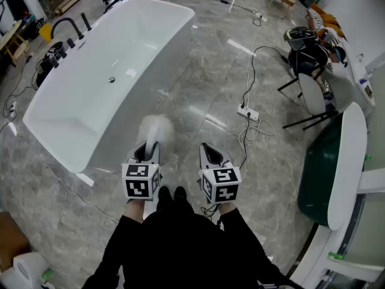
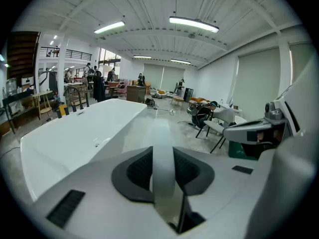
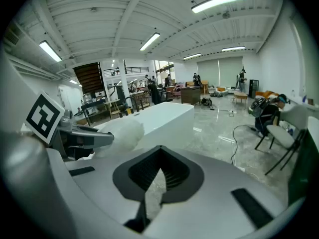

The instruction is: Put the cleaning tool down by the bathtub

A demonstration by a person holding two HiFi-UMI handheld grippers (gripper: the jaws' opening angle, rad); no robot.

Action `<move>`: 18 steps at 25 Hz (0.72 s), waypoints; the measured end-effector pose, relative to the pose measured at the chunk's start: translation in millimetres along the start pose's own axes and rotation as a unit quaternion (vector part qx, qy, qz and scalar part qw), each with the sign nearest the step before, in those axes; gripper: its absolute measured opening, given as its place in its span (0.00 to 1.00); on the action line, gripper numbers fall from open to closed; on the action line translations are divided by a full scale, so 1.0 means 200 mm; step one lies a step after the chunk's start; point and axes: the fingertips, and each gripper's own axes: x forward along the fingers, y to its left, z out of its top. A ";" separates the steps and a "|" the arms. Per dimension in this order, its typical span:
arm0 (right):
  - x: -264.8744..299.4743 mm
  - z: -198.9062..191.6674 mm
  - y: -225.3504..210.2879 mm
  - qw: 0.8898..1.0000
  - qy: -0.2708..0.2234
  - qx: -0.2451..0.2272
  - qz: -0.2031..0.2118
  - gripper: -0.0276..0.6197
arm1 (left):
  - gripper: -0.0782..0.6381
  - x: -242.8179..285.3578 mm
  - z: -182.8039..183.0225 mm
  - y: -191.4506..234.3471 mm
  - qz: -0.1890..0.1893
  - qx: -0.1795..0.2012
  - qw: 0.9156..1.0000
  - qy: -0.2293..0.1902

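Observation:
The cleaning tool is a white fluffy duster; its head [image 1: 156, 128] hangs over the grey marble floor, just right of the white bathtub [image 1: 108, 71]. My left gripper [image 1: 148, 147] is shut on its pale handle [image 2: 163, 158], which runs straight out between the dark pads. In the right gripper view the fluffy head [image 3: 118, 132] shows to the left, in front of the bathtub [image 3: 162, 114]. My right gripper [image 1: 207, 152] is held beside the left one, to its right, with its jaws together and nothing in them. The bathtub [image 2: 75, 136] lies ahead and to the left.
A white power strip [image 1: 248, 112] with trailing cables lies on the floor to the right. Further right stand a black chair [image 1: 310, 86] and a green-and-white tub [image 1: 331, 173]. Black taps [image 1: 66, 27] sit at the bathtub's left rim. A paper roll [image 1: 27, 268] is at the lower left.

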 end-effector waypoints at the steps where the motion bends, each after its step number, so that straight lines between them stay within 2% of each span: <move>1: 0.00 0.00 0.00 1.000 0.001 0.001 0.000 0.04 | 0.24 0.00 0.00 0.01 0.000 0.000 1.000 -0.001; 18: 0.04 -0.06 -0.01 1.000 0.018 0.014 0.008 0.04 | 0.24 0.04 -0.02 0.01 -0.007 -0.003 1.000 0.009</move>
